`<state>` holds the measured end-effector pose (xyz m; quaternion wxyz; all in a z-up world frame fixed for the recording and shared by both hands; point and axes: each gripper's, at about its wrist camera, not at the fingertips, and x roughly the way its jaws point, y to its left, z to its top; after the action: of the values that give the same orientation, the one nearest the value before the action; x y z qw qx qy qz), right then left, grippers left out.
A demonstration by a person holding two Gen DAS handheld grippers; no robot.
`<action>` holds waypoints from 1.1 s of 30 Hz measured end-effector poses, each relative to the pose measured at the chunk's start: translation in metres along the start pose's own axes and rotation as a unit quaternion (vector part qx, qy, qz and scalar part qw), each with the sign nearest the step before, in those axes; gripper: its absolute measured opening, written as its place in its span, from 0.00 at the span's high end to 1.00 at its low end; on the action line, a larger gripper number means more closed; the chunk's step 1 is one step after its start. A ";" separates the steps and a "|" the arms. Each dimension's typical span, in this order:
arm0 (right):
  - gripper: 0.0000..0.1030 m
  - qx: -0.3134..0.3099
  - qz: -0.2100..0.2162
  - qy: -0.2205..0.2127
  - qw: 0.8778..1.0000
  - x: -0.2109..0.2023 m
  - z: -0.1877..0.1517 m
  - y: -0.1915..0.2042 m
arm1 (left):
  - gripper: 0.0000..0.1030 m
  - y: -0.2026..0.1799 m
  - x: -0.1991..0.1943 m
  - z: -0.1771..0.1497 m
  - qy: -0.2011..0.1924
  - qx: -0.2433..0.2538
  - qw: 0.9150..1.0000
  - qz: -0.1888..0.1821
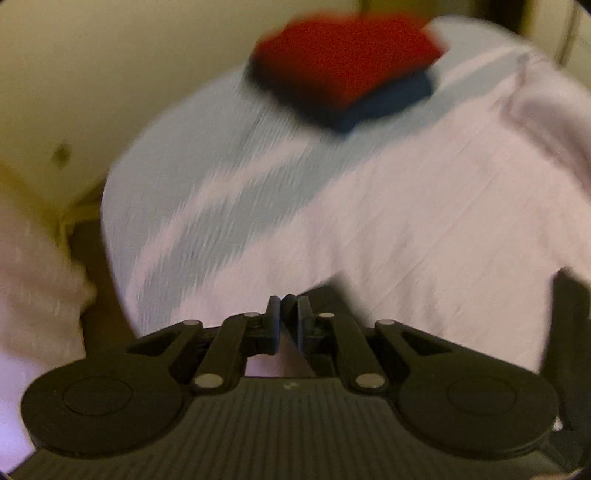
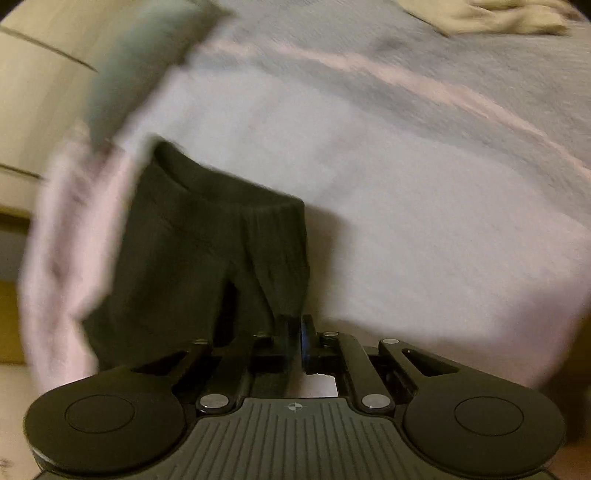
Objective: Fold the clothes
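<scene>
A bed (image 2: 424,221) covered by a pale blue-and-pink striped spread fills both views; cream walls border it. A folded red garment (image 1: 343,55) sits on a folded navy garment (image 1: 384,99) at the far edge. A beige cloth (image 2: 509,16) lies at a far corner. The right gripper (image 2: 300,332), fingers pressed together, pinches dark trousers (image 2: 207,251), which hang with the elastic waistband away from it. The left gripper (image 1: 287,314) is nearly closed; whether it pinches fabric cannot be told. Both views are blurred.

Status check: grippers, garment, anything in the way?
Left gripper shut on dark cloth. Right gripper shut on dark garment. Red-and-blue stack on bed ahead.
</scene>
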<state>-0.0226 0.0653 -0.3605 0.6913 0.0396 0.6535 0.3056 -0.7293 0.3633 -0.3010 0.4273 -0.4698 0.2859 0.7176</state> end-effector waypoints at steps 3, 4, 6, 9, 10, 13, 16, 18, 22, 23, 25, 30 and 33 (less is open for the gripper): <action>0.96 -0.018 -0.042 0.004 0.999 -0.007 -0.004 -0.002 | 0.89 0.016 0.000 0.010 -0.003 0.009 1.000 0.026; 0.94 -0.024 -0.043 -0.004 0.999 -0.011 0.000 0.000 | 0.88 0.013 -0.004 0.010 -0.007 0.016 1.000 0.017; 0.86 -0.035 -0.034 -0.021 0.999 -0.015 0.012 0.009 | 0.86 0.002 -0.011 0.011 -0.016 0.035 0.999 -0.002; 0.50 -0.050 -0.014 -0.047 0.998 -0.012 0.027 0.028 | 0.85 -0.025 -0.020 0.016 -0.024 0.069 0.996 -0.048; 0.50 -0.055 -0.005 -0.054 0.997 -0.010 0.031 0.035 | 0.84 -0.034 -0.023 0.018 -0.025 0.077 0.995 -0.063; 0.49 -0.076 0.022 -0.057 0.995 0.001 0.048 0.056 | 0.82 -0.064 -0.026 0.024 -0.016 0.092 0.989 -0.116; 0.49 -0.096 0.035 -0.058 0.993 0.013 0.063 0.073 | 0.77 -0.096 -0.020 0.021 0.004 0.110 0.982 -0.156; 0.49 -0.111 0.039 -0.059 0.991 0.021 0.074 0.084 | 0.76 -0.116 -0.015 0.017 0.016 0.120 0.977 -0.176; 0.49 -0.124 0.038 -0.050 0.990 0.046 0.101 0.100 | 0.72 -0.151 -0.007 0.014 0.034 0.134 0.970 -0.200; 0.49 -0.124 0.039 -0.046 0.990 0.053 0.108 0.103 | 0.72 -0.160 -0.004 0.015 0.039 0.136 0.969 -0.204; 0.49 -0.122 0.042 -0.038 0.991 0.067 0.123 0.110 | 0.71 -0.174 0.001 0.018 0.044 0.140 0.967 -0.210; 0.44 -0.119 0.066 -0.023 0.990 0.103 0.155 0.137 | 0.65 -0.209 0.010 0.029 0.042 0.152 0.965 -0.211; 0.42 -0.132 0.072 -0.012 0.989 0.129 0.169 0.155 | 0.64 -0.229 0.022 0.040 0.046 0.156 0.964 -0.209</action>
<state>0.0711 0.3101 -0.3789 0.6743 -0.0014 0.5947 0.4378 -0.5482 0.5111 -0.3074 0.6224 -0.4792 0.3094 0.5360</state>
